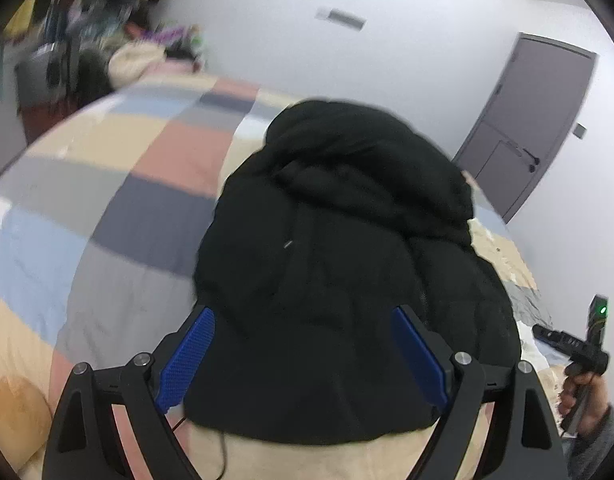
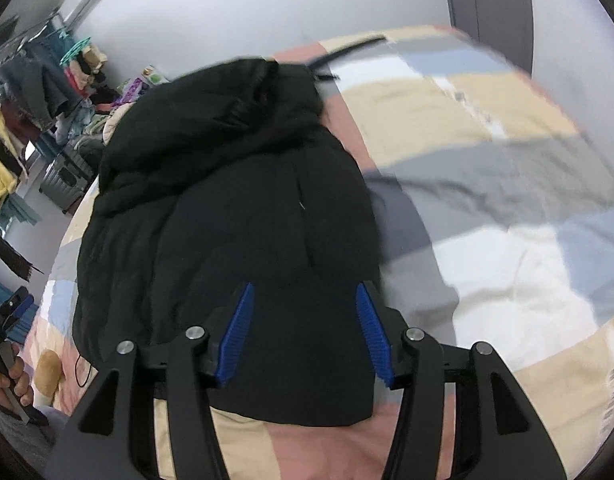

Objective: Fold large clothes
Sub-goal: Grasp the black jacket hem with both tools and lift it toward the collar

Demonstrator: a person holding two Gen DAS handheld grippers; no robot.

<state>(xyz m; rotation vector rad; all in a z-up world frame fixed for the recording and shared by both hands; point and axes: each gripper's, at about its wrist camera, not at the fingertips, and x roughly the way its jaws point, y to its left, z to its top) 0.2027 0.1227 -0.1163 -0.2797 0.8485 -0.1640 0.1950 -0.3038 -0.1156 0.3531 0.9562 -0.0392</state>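
Bedding in coloured blocks lay under everything: a patchwork quilt (image 1: 119,208) of blue, grey, salmon and tan squares covered the bed, and on it sat the black padded jacket (image 1: 339,264), bundled into a thick heap with its hood end away from me and its near hem toward my wrists. My left jaws (image 1: 303,356) stood wide apart, both blue pads bare, poised over the near edge of the jacket with nothing between them. My right jaws (image 2: 305,334) were likewise apart, not so wide, over the jacket's near right corner, and gripped nothing. Whether either pair actually touched the cloth I could not tell.

In the right wrist view a thin black strap (image 2: 347,54) trailed off the far end of the jacket onto the quilt. A dark cord (image 2: 83,372) curled on the quilt near the jacket's left hem.

From the left camera, my right hand (image 1: 583,396) showed at the edge, wrapped round its handle beneath a small green light (image 1: 603,310). From the right camera, my left hand (image 2: 11,380) showed low at the left edge.

Beyond the bed stood a grey door (image 1: 543,120) in a pale wall, and clothes hung in a crowded rack (image 2: 35,92) with a suitcase (image 2: 65,184) below.
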